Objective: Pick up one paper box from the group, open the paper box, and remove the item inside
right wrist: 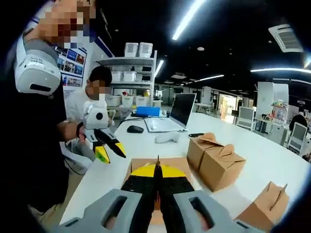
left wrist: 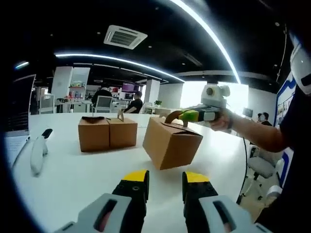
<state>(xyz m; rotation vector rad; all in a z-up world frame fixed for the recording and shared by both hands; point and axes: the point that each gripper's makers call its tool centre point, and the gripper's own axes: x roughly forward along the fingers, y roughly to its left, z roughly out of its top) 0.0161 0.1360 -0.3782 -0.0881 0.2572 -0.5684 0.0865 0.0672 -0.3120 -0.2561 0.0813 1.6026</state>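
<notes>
A brown paper box (left wrist: 172, 143) hangs tilted over the white table (left wrist: 73, 174), its low corner near or on the surface. My right gripper (left wrist: 177, 116) comes in from the right, held by a hand, and is shut on the box's top handle. In the right gripper view, the same gripper (right wrist: 157, 172) pinches the thin paper handle, with the box's top (right wrist: 141, 165) just beneath. My left gripper (left wrist: 166, 178) is open in front of the box, holding nothing; it also appears as the left gripper (right wrist: 109, 148) with its yellow-tipped fingers apart.
Two more brown boxes (left wrist: 107, 133) stand together on the table, also seen as the pair (right wrist: 216, 160), with a further box (right wrist: 267, 204) near the edge. A laptop (right wrist: 177, 114), mouse (right wrist: 135, 129) and white handheld tool (left wrist: 39, 150) lie around. People sit in the background.
</notes>
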